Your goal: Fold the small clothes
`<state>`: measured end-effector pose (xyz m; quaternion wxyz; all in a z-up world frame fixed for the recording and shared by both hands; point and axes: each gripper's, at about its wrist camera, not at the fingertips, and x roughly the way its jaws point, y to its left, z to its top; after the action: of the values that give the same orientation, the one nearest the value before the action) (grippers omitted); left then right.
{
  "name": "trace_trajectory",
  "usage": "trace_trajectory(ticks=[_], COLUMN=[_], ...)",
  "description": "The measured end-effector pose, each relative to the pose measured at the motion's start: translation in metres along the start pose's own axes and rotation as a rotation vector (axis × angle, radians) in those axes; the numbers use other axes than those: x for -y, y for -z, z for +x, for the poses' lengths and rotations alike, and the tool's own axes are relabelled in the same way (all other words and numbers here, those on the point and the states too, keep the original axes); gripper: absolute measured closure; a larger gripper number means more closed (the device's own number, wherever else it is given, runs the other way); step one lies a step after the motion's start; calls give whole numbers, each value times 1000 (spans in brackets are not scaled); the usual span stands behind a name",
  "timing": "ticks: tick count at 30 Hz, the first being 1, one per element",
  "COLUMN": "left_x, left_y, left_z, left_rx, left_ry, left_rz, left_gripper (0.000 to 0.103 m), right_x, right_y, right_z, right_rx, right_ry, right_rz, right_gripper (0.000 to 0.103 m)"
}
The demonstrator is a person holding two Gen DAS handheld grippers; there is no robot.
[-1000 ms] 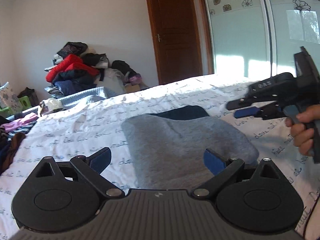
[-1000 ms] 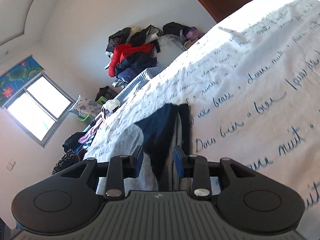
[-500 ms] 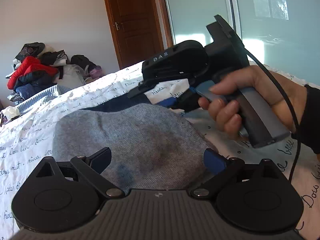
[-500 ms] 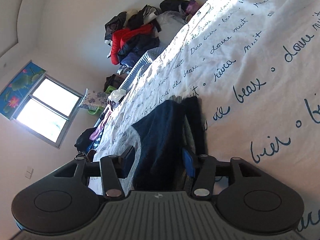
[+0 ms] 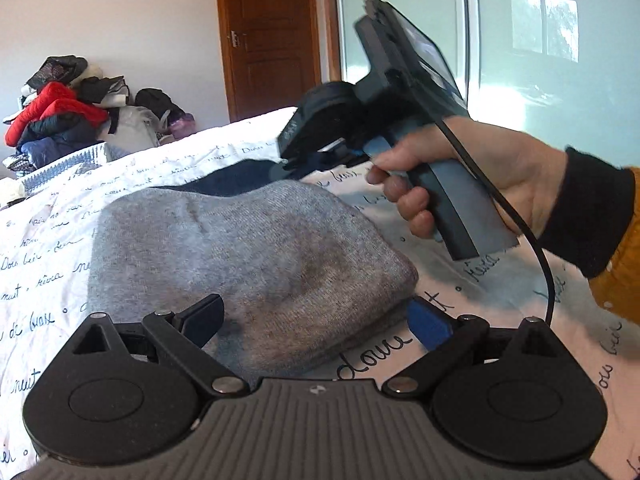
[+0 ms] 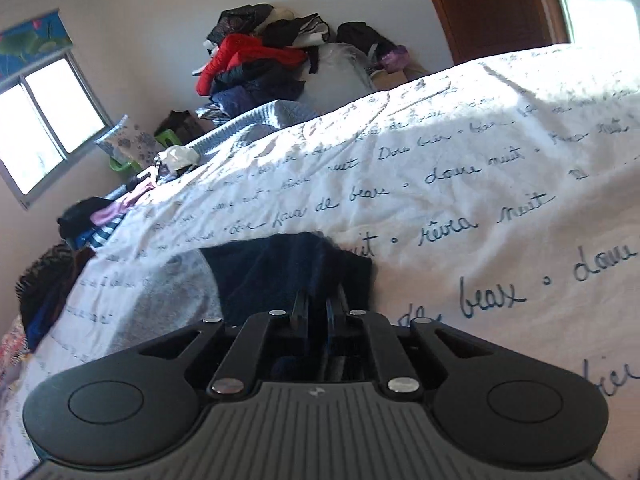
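Observation:
A small grey knit garment (image 5: 248, 248) with a navy part (image 5: 236, 180) at its far end lies folded on the white bed sheet (image 5: 48, 240). My left gripper (image 5: 316, 316) is open low over the garment's near edge, one finger on the cloth, the other at its right corner. My right gripper (image 5: 304, 164), held by a hand (image 5: 480, 176), meets the navy far edge. In the right wrist view its jaws (image 6: 320, 308) are closing, nearly together, with navy cloth (image 6: 280, 272) pinched between them; grey cloth (image 6: 172, 296) shows to the left.
A heap of clothes (image 5: 60, 120) is piled against the far wall beyond the bed. A brown door (image 5: 272, 40) and frosted wardrobe panels (image 5: 520, 60) stand behind. More clothes (image 6: 104, 216) lie along the bed's left edge under a window (image 6: 44, 120).
My right gripper came in over the navy edge, rolled more level, and narrowed its jaws onto the cloth. My left gripper sank closer to the grey garment's near edge.

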<state>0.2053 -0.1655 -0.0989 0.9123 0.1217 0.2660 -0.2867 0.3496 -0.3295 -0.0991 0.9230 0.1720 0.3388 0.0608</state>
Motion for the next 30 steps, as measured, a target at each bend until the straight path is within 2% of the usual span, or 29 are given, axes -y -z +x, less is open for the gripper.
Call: trace_trajectory(ticks=[2, 3, 6, 8, 10, 12, 15, 17, 18, 19, 21, 24, 30], left_x=[-14, -23, -48, -60, -63, -62, -59, -59, -58, -59, -59, -58, -57], left_y=[1, 1, 3, 6, 9, 11, 10, 9, 9, 9, 9, 10, 12], left_z=[-10, -14, -20, -21, -22, -27, -32, -35, -35, -36, -35, -37, -42], left_rx=[15, 15, 0, -24, -53, -65, -59, -56, -56, -56, -58, -69, -76], left_ry=[-24, -37, -57, -56, -70, -81, -81, -91, -98, -103, -111, -125, -162], left_rz=[-62, -98, -210, -262, -281, -279, -275, -276, -280, -284, -296, -304, -290], left_gripper=[6, 6, 6, 6, 6, 6, 6, 6, 6, 6, 6, 6, 6], right_x=[-9, -14, -32, -42, -48, -49, -47, -51, -53, -55, -56, -55, -56], right_y=[7, 10, 24, 33, 45, 55, 59, 64, 67, 72, 81, 95, 103], right_z=[-24, -35, -63, -70, -67, -58, -70, -88, -94, -98, -98, -90, -102], right_rx=[62, 76, 64, 16, -37, -83, -57, -14, -1, 2, -16, -61, -35], right_ry=[32, 12, -113, -166, -160, -113, -103, -105, -107, -108, -97, -50, -38], right_rz=[-63, -95, -179, -220, -243, -250, -177, -169, -173, -179, -196, -221, -196], right_gripper=[91, 91, 91, 91, 91, 91, 91, 87, 78, 64, 50, 51, 50])
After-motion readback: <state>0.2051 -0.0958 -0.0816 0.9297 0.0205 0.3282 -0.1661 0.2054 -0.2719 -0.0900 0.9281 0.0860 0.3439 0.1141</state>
